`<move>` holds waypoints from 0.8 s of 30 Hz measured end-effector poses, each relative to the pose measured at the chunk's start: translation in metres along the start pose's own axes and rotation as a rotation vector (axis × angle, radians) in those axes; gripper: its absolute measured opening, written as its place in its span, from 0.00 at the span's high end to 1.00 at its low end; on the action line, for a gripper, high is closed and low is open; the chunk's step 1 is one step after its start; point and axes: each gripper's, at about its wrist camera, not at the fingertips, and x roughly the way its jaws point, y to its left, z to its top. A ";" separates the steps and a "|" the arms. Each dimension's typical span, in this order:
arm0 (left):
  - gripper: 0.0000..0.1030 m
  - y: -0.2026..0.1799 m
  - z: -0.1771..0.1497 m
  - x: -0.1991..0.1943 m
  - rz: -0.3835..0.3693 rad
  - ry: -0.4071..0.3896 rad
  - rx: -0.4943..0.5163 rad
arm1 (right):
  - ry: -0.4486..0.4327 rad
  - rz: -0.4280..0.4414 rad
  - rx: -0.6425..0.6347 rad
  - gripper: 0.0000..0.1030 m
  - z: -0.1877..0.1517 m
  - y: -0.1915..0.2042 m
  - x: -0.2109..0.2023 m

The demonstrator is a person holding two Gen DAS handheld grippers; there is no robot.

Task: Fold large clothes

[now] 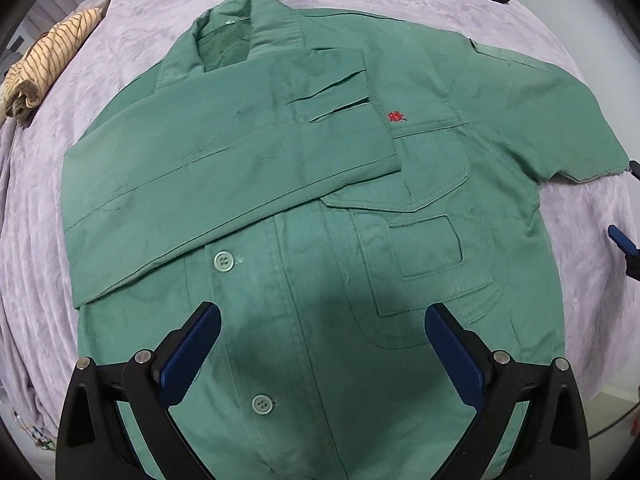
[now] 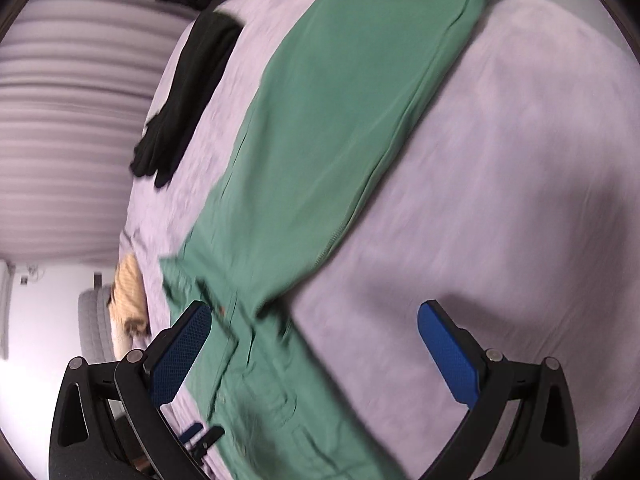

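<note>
- Nearest in the left wrist view, the left hand-held gripper (image 1: 320, 332) hangs over the lower button placket with its blue pads spread wide and nothing between them: released.
- The right hand-held gripper (image 2: 316, 336) is likewise spread apart and empty, poised above the edge of the garment where cloth meets bedding; that view is blurred, so finer detail there cannot be read.
- The green shirt (image 1: 304, 208) lies front-up and flat on the lilac bed cover (image 1: 440, 4), spread across the middle of the bed.
- It looks like a soft, light woven work shirt: limp, likely to drape and crease where lifted, with stiffer spots at the collar, placket and pocket seams. It should not be slippery on the plush cover.
- Good places to pinch appear to be doubled edges: the cuff hem, the shoulder seam or the bottom hem, rather than a single flat layer.
- Pale buttons (image 1: 224, 261) run down the front; a flapped chest pocket (image 1: 424, 256) sits beside them under a small red emblem (image 1: 396, 117).
- One sleeve (image 1: 224, 168) is already folded across the chest; the other sleeve (image 1: 560, 120) lies outstretched.
- Farther off, a striped cloth (image 1: 48, 60) and a dark garment (image 2: 188, 92) rest near the bed's edges.
</note>
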 end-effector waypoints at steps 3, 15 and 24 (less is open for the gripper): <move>0.01 -0.009 0.008 0.008 -0.003 0.001 0.007 | -0.063 0.019 0.058 0.02 0.035 -0.020 -0.007; 0.01 -0.026 0.032 0.030 -0.019 0.010 0.003 | -0.246 0.149 0.213 0.02 0.127 -0.047 -0.005; 0.01 -0.012 0.046 0.018 -0.042 -0.044 -0.021 | -0.250 0.299 0.331 0.95 0.136 -0.058 -0.001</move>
